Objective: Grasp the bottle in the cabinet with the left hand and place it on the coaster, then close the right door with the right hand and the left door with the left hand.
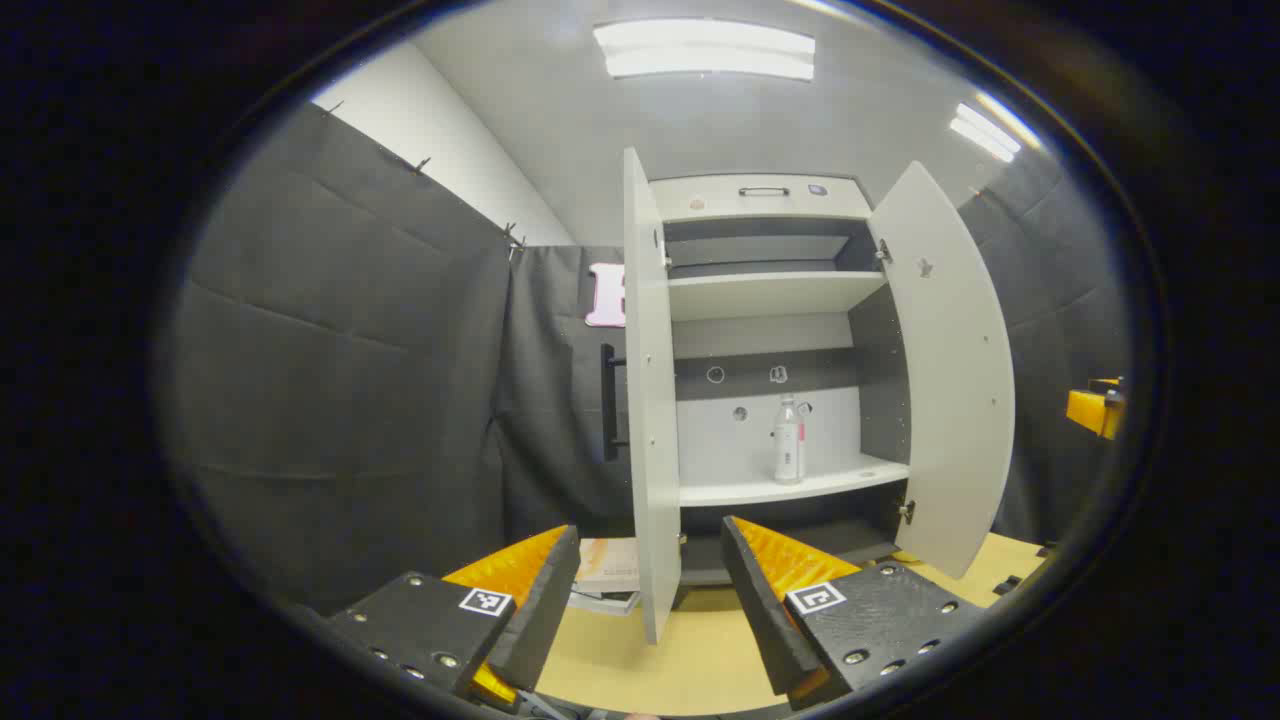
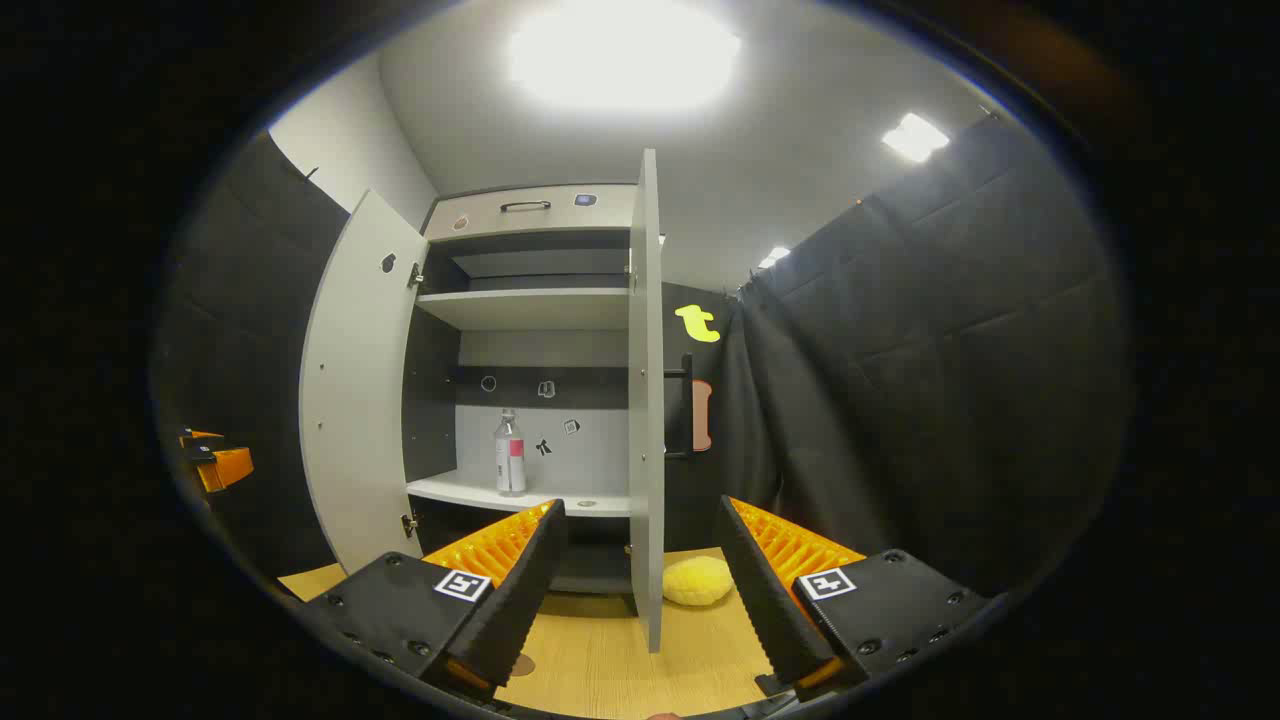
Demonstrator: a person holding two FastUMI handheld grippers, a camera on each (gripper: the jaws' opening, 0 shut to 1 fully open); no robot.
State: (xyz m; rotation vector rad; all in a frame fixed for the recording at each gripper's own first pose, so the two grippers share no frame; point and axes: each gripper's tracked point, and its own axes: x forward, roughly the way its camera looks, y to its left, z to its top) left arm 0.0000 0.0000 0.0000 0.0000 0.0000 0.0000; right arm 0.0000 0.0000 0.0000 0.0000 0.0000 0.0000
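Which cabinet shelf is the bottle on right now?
The lower shelf. The bottle stands upright there, toward the cabinet's right side in the left gripper view. The upper shelf looks bare.

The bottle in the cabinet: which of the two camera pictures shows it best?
The left gripper view: the bottle stands upright on the lower shelf, framed between the two open doors, cap to base showing. The right gripper view shows the same bottle at a similar size, but well off to the left, just above a finger of that gripper.
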